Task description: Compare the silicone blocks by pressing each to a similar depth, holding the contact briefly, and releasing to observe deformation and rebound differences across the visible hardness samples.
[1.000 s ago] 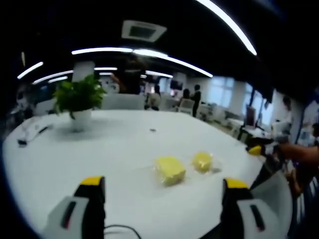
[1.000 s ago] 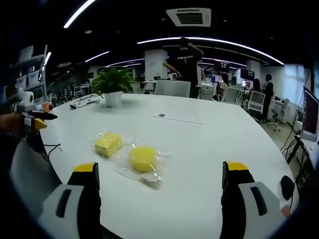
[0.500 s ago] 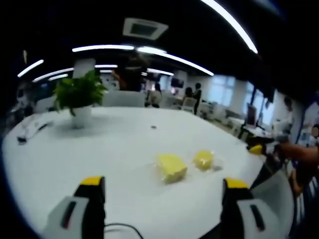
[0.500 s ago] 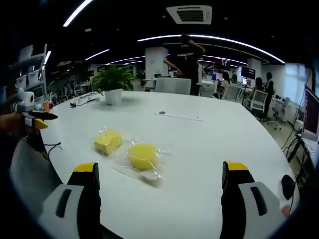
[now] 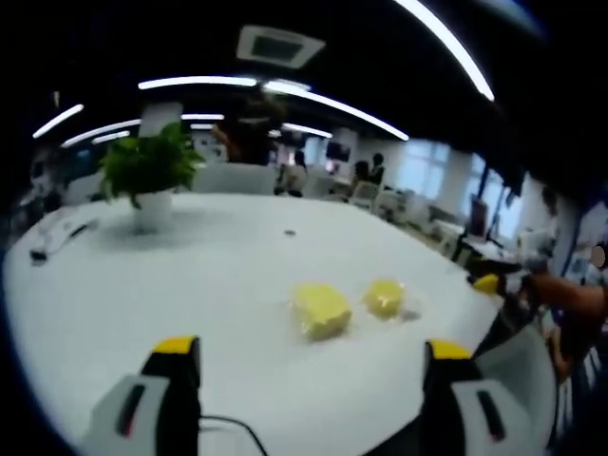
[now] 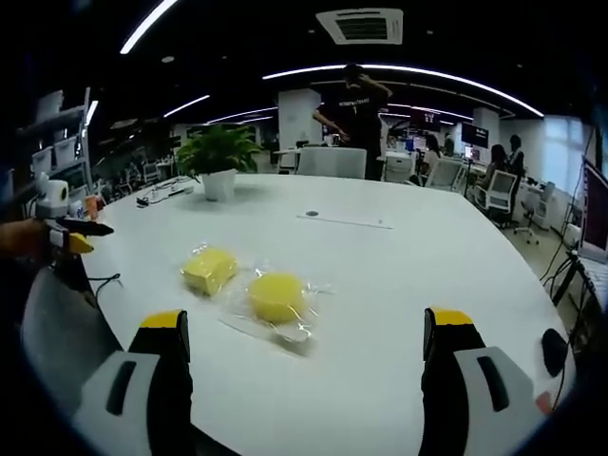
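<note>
Hovering above a large white table (image 6: 399,285), the right gripper (image 6: 309,347) and the left gripper (image 5: 309,366) are both standing wide, holding nothing, their yellow-tipped jaws spread far apart. Two yellow silicone samples are lying near the table's middle, just beside each other, each in a clear wrapper: a square block (image 6: 209,270) and a round block (image 6: 276,295). In the left gripper view the square block (image 5: 321,310) is sitting nearer, the round block (image 5: 384,297) beyond it.

Neither gripper is touching a sample — pressing is not yet begun. The likely trouble: the slick wrappers may be letting a block slide under a jaw tip, or uneven pushes may be spoiling the depth comparison.

Around them, a potted plant (image 6: 217,157) is standing well apart at the far side, a dark cable (image 6: 103,281) is trailing near the table's edge, and a person in a dark shirt (image 6: 353,119) is standing beyond the table — nothing is blocking the way to the blocks.
</note>
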A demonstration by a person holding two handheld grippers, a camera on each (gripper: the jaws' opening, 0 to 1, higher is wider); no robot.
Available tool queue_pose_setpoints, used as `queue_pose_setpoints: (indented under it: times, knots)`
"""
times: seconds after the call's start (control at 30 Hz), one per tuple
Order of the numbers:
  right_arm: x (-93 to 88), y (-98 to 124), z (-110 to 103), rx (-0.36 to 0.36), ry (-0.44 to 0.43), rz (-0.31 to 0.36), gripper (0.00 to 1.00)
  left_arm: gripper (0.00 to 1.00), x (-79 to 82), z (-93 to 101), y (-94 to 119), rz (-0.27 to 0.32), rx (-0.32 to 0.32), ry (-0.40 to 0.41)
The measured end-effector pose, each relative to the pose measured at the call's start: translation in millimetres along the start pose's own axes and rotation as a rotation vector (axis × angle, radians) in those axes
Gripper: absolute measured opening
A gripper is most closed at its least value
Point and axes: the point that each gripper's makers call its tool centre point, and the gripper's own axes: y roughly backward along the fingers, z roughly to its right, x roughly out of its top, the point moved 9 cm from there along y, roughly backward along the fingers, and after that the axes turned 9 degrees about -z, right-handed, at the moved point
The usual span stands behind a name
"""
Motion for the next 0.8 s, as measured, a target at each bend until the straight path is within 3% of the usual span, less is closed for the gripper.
queue_pose_setpoints:
  times: [0.17,0.57,0.8]
  knots:
    - [-1.9,1,0,-0.004,-0.005,-0.005,0.96,1.00,7.5,-5.9,-10,-0.008,-0.051,0.089]
    - [-7.8,11,10,-0.044,-0.025,-0.019,0.96,0.97,42.1,-21.8,-58,-0.017,-0.119,0.123]
    - [-8.6,16,12,-0.063,-0.025,-0.028,0.96,0.93,50.4,-27.3,-74,-0.011,-0.132,0.164]
